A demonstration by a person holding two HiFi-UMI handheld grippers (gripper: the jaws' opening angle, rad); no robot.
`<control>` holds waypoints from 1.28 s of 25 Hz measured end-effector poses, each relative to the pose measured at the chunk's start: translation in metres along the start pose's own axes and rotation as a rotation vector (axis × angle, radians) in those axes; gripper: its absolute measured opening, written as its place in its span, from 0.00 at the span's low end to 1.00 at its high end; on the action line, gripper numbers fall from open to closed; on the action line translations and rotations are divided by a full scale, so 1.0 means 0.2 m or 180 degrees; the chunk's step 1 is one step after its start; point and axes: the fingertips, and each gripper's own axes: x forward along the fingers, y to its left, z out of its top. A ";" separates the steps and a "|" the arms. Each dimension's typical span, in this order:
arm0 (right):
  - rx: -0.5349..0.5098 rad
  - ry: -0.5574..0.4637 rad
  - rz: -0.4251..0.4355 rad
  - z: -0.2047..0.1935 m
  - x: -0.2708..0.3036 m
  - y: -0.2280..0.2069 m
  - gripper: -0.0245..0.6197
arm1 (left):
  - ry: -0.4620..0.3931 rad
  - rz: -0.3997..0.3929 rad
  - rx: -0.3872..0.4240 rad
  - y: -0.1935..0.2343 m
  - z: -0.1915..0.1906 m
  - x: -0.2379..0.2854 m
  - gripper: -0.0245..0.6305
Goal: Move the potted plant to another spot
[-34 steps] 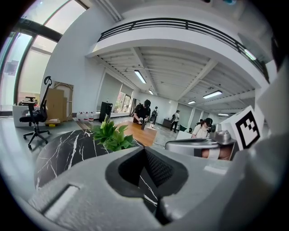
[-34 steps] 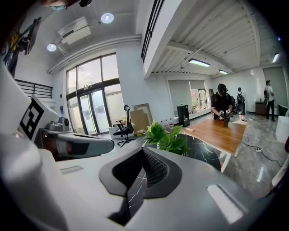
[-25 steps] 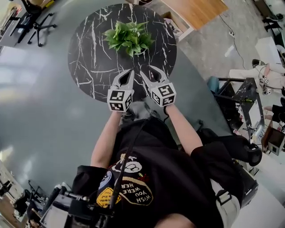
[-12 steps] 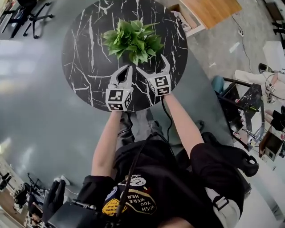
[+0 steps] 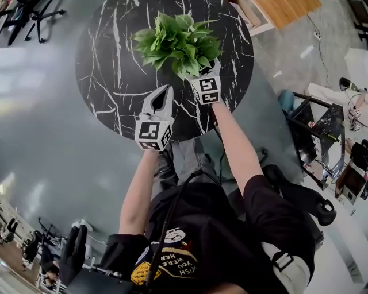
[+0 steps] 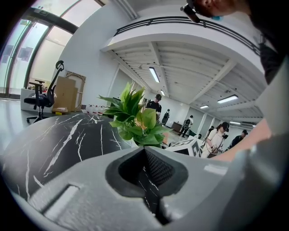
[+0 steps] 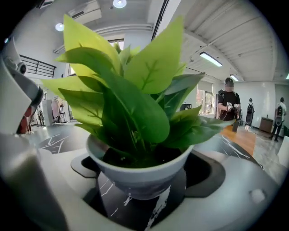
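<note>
Two right gripper (image 7: pixel 146 173) jaws opening round potted plant (image 7: pixel 135 117) (on table (image 5: pixel 115 69))

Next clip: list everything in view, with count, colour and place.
potted plant: one, green leaves in a white pot, on the table's far half
table: one, round, black with white veins, before the person
office chair: one, black, on the floor beyond the table
cardboard box: at least one, brown, beside the chair
wooden tabletop: one, light brown, past the table's far right
bystanders: several, mostly dark clothes, far across the hall
left gripper: one, grey, over the table's near part, jaws together, empty
right gripper: one, grey, at the plant, jaws opening, pot between them
</note>
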 end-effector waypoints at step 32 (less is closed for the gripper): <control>0.0447 0.0071 -0.1305 -0.28 -0.67 -0.86 0.85 | -0.0057 -0.0252 -0.0023 -0.18 -0.06 -0.06 0.04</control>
